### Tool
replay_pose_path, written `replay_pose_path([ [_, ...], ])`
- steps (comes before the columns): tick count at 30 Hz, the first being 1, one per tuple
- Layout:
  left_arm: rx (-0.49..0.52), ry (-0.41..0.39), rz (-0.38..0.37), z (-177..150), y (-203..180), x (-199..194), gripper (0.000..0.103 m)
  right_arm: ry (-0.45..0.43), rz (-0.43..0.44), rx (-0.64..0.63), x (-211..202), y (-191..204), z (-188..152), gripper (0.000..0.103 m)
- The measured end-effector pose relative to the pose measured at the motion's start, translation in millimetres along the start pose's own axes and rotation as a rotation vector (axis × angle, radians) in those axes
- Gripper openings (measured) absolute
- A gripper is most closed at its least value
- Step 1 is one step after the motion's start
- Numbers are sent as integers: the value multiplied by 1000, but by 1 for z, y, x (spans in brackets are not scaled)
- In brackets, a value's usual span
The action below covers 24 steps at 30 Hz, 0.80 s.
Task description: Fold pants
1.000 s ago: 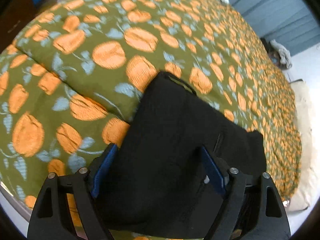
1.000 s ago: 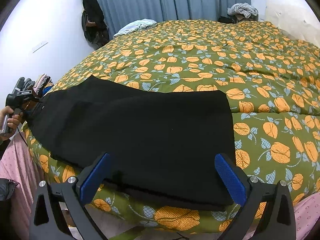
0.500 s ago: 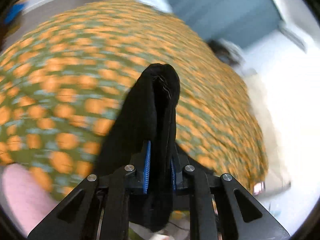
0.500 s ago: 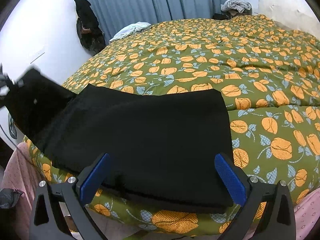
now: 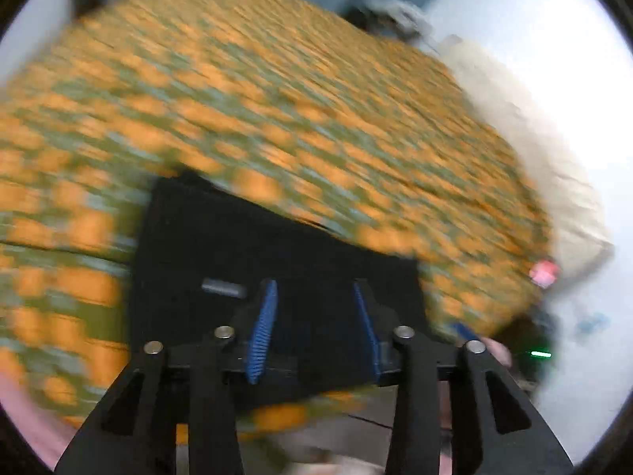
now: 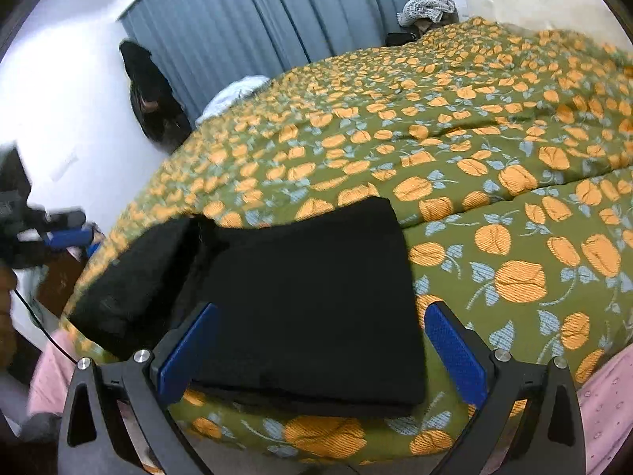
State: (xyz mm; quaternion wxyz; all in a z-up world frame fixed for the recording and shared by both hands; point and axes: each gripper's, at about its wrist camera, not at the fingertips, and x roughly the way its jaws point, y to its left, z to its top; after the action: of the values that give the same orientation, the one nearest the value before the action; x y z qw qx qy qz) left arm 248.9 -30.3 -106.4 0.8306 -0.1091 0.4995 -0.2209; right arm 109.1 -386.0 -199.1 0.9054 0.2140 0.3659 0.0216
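R view: pants [image 6: 308, 297] folded on bedspread [image 6: 494, 206]; L view blurred.

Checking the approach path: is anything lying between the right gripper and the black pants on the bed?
Nothing visible. The right gripper has its jaws open just above the near edge of the folded pants, which lie on the floral bedspread. No other item sits between them.

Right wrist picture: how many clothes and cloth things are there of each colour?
Black: 2, the folded pants on the bedspread and a dark garment against the wall.
White or pale blue: 1, a crumpled cloth by the curtain.
Grey: 1, a knitted heap beyond the bed.
Total: 4.
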Motion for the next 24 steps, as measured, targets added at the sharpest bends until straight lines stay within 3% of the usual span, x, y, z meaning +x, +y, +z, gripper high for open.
replay_pose_path([
  [3,-55,-67,142,-9,35,-21,39,39,257,-34,7,28,7,103],
  [6,-33,-27,172,-22,49,-6,13,158,493,-77,34,65,8,103],
  [9,80,24,217,-40,35,21,9,267,583,-152,67,93,2,103],
  [11,163,62,297,-52,28,44,9,336,559,-159,90,97,-6,103],
  [12,162,77,310,-55,29,50,9,367,507,-139,104,94,-9,103],
  [18,106,94,268,-56,41,58,9,390,494,-69,120,84,-8,103],
  [24,100,81,272,-57,41,60,9,446,540,-22,144,98,3,103],
])
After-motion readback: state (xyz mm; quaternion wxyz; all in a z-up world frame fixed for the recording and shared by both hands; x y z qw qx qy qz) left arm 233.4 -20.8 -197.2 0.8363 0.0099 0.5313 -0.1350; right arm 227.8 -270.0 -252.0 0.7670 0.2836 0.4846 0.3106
